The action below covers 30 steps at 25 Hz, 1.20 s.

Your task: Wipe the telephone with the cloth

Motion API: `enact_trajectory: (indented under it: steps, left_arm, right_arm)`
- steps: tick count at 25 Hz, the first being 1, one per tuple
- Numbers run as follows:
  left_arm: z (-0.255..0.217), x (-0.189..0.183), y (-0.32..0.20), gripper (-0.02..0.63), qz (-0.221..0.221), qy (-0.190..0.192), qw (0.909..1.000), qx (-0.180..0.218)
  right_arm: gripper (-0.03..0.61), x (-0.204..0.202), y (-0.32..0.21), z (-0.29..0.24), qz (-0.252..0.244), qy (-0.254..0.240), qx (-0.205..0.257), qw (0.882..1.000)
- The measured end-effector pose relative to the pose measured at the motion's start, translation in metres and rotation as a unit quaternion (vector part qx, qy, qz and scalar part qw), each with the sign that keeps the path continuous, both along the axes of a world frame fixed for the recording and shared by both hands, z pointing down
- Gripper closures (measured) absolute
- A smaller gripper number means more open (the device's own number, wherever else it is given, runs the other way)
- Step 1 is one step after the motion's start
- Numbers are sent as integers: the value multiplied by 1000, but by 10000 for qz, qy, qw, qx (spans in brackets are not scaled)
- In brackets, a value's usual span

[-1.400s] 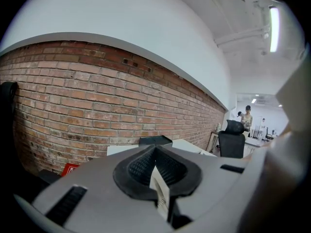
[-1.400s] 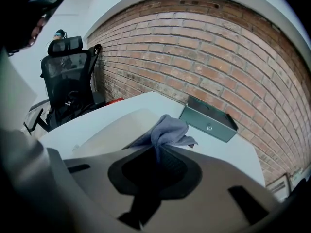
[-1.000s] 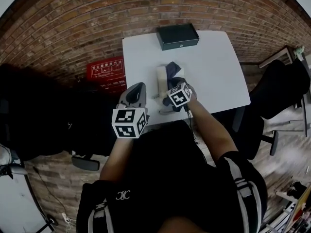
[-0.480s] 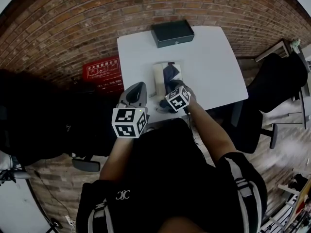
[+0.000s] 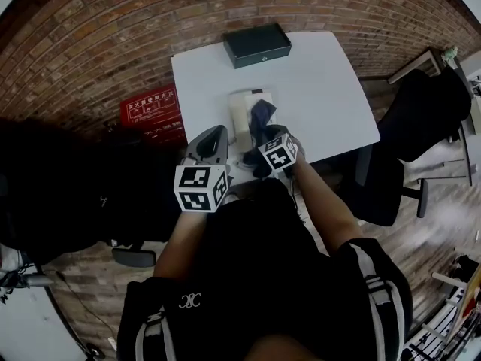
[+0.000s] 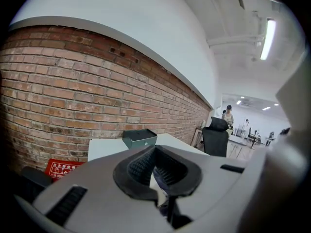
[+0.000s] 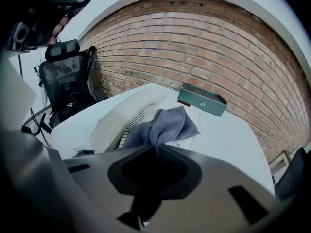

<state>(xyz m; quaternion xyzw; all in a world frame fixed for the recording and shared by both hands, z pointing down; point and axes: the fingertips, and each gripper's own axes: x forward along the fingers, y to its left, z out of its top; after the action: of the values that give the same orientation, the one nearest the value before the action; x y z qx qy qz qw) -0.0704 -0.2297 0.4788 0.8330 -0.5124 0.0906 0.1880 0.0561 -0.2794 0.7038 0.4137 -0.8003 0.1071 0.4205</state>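
One white rectangular table (image 5: 331, 89) by the brick wall carries one dark green metal box (image 5: 256, 45) at its far edge and one cream plastic telephone (image 5: 240, 107) nearer the person. One blue-grey cloth (image 7: 167, 125) lies draped on the telephone, a fold of it pinched in the right gripper (image 7: 158, 148). The left gripper (image 6: 156, 171), at the table's near left corner, has its jaws drawn together on nothing.

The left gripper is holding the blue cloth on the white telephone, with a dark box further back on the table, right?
No, the right gripper holds the cloth on the telephone, as the right gripper view shows. The dark box is further back on the table.
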Motion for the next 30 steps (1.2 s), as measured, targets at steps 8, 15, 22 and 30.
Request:
enact_trajectory:
  steps: [8, 15, 22, 30]
  left_arm:
    - [2, 6, 3, 621, 99, 5, 10000, -7]
    - [1, 12, 7, 621, 154, 43, 9999, 12]
    - [0, 16, 8, 621, 225, 58, 9997, 12]
    - [-1, 27, 9, 621, 381, 115, 9992, 45]
  right_arm:
    - [552, 32, 12, 5, 542, 72, 14, 9985]
    - [552, 58, 26, 8, 1439, -297, 13, 9891]
    - [552, 91, 30, 8, 2070, -183, 39, 9782]
    - [552, 109, 16, -47, 2355, -680, 756, 9665]
